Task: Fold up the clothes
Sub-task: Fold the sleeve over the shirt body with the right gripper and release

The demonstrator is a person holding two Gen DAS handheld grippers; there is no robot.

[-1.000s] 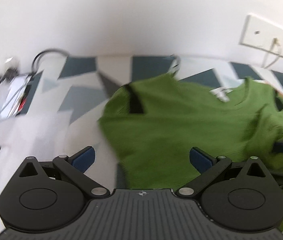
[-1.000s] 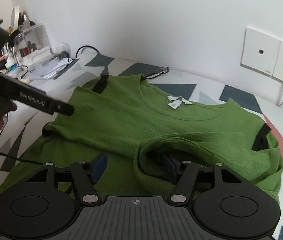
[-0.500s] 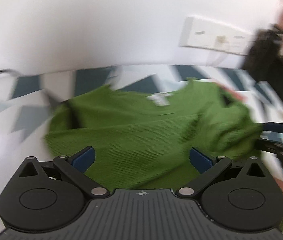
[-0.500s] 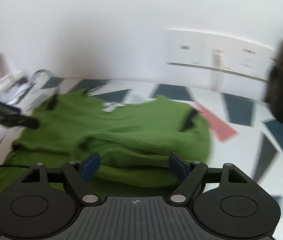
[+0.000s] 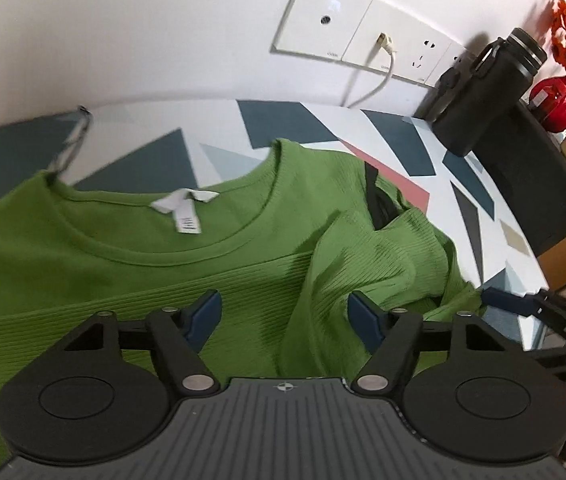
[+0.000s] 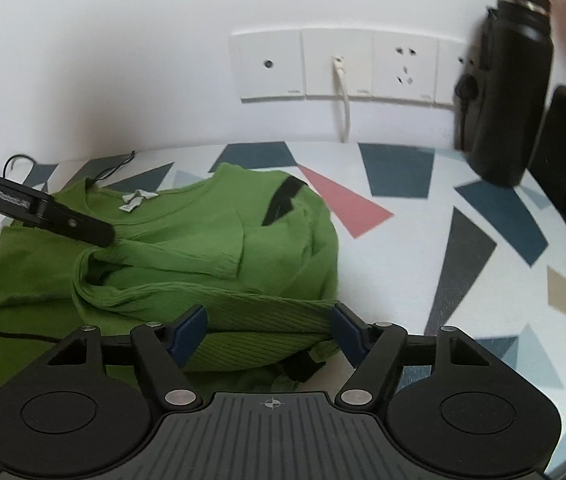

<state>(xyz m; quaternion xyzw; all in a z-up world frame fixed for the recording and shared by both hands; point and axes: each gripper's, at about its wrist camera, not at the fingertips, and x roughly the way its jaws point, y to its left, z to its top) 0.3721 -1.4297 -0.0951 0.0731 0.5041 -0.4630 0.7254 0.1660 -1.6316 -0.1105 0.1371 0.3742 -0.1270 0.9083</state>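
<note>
Left wrist view shows the green ribbed top [image 5: 211, 248] lying on the patterned tabletop [image 5: 395, 136], its neckline towards the wall and its right sleeve folded in over the body. It looks light, soft and limp, so it will sag and bunch; a hem or sleeve edge seems the surest place to pinch. Beside the neckline sits a white neck label [image 5: 185, 210], its print too small to read. The left gripper [image 5: 285, 316] hovers over the body, fingers spread and empty. The right gripper [image 6: 265, 328] is likewise spread, straddling the folded sleeve [image 6: 259, 312]. Beyond the top, a black bottle [image 6: 511, 80] stands under the wall sockets [image 6: 343, 66].
</note>
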